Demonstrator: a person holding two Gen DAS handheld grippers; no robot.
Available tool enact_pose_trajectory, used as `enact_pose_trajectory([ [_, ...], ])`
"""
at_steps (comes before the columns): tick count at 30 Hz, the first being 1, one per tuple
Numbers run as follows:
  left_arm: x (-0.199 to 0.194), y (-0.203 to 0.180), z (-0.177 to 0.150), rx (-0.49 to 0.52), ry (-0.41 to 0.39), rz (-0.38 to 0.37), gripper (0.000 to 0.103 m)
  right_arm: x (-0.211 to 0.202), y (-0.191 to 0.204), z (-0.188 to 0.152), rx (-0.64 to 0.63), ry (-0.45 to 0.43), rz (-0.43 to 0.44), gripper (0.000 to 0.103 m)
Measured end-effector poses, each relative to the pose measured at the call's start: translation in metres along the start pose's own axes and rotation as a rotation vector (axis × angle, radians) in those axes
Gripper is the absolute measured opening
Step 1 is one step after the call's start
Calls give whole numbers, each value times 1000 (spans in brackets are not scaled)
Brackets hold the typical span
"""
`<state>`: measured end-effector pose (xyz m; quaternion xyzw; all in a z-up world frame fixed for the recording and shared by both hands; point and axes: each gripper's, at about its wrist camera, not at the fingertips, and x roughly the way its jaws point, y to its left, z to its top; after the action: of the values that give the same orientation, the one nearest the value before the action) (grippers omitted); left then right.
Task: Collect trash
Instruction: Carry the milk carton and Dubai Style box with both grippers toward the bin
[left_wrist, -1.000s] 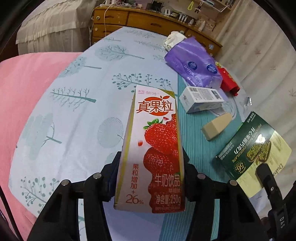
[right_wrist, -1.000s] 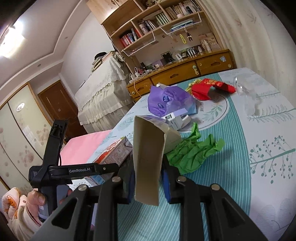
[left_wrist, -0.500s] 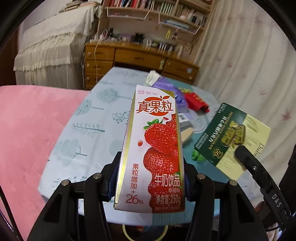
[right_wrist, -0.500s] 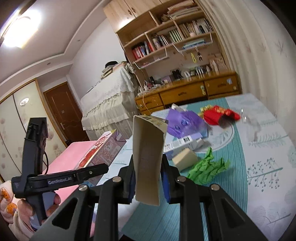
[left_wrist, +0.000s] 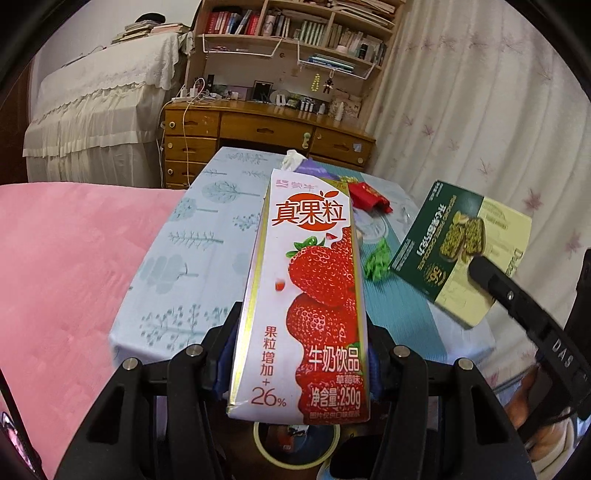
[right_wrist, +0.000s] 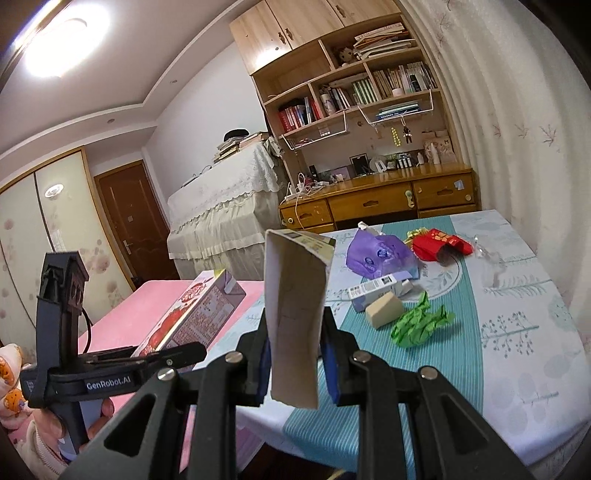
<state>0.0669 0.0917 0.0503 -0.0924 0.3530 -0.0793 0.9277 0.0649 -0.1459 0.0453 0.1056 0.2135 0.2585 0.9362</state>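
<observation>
A strawberry milk carton (left_wrist: 303, 295) is clamped upright in the left gripper (left_wrist: 299, 354), above a round bin (left_wrist: 295, 439) whose contents cannot be made out. A flattened green chocolate box (right_wrist: 295, 310) is pinched in the right gripper (right_wrist: 295, 358). Compared with a second ago, both are seen raised and drawn back from the table (right_wrist: 517, 350). Left there are a purple bag (right_wrist: 376, 254), red packet (right_wrist: 439, 240), white box (right_wrist: 376, 286), beige wedge (right_wrist: 384, 312) and green wrapper (right_wrist: 421, 325).

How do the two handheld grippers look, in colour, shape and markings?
Both the left gripper and the right gripper are black, with angular forked fingers, silver round screws and blue pads. The left one's side reads "GenRobot.AI", the right one's "DAS".
</observation>
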Motion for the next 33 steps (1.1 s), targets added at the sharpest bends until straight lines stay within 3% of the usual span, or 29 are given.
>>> enact_pose_trajectory([
  [6,-16,3,-37,38,29,-11,53,-23,13,-24,-7,22,-12,23],
  [16,-17,6,-105,84,116,-57,53,-46,27,-89,-48,130,-47,23],
  [25,24,7,-155,136,244,-49,53,-25,24,-152,-77,275,-105,23],
  [33,78,13,-190,136,359,-34,53,11,-3,-201,-45,411,-173,23],
])
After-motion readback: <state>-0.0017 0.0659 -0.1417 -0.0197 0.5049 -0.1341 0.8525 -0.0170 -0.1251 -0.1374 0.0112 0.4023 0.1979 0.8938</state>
